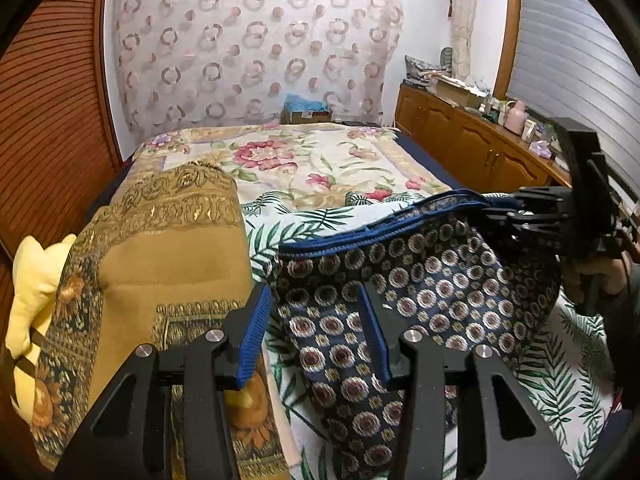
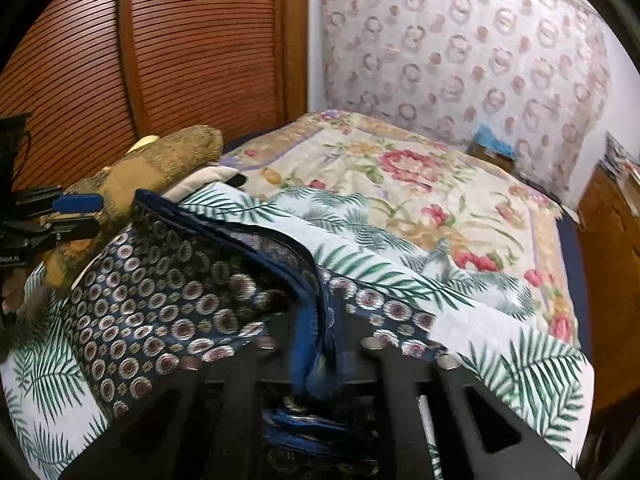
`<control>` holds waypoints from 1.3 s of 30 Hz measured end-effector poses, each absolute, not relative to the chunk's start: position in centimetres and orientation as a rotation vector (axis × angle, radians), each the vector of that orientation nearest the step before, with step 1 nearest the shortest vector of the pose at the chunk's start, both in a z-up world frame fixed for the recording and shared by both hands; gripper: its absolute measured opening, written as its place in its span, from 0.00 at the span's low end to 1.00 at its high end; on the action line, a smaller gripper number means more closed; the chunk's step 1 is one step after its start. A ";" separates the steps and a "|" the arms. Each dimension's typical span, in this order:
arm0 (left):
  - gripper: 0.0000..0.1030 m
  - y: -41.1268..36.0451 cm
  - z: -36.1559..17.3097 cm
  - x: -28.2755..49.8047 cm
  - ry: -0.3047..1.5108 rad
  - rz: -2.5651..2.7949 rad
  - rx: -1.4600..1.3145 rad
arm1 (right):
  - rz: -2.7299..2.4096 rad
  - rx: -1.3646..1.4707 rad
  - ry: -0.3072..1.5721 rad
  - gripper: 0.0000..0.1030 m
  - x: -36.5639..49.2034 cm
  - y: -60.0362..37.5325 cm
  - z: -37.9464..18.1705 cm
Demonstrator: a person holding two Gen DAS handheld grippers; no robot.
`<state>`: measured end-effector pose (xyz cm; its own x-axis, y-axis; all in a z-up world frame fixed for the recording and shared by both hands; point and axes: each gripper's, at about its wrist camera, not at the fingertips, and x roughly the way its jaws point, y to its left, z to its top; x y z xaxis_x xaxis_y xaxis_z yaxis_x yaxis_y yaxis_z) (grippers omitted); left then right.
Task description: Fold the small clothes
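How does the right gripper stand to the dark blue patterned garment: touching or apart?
Touching. The left wrist view shows the right gripper with its fingertips closed on the blue waistband of the patterned garment, which hangs lifted from them.

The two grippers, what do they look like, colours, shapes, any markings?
Both are black handheld frames with angular cut-out linkages and silver round bolt heads. The left gripper has two long fingers faced with ribbed blue pads. The right gripper has the same black build; its fingertips are hidden in cloth. In the right wrist view the left one's body bears small white lettering. A dark sleeve shows behind the right one.
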<state>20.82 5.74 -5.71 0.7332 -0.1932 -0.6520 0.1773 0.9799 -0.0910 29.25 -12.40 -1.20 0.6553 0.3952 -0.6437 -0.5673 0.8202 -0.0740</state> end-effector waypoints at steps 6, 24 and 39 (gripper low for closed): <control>0.45 5.8 -6.2 22.4 0.739 -0.192 0.002 | 0.493 -0.234 0.633 0.64 27.9 -14.4 -0.1; 0.45 4.8 -7.4 23.3 0.777 -0.198 0.032 | 0.551 -0.150 0.634 0.67 28.2 -15.0 1.2; 0.45 4.9 -8.3 24.6 0.803 -0.167 0.060 | 0.488 -0.130 0.638 0.78 25.8 -17.6 1.4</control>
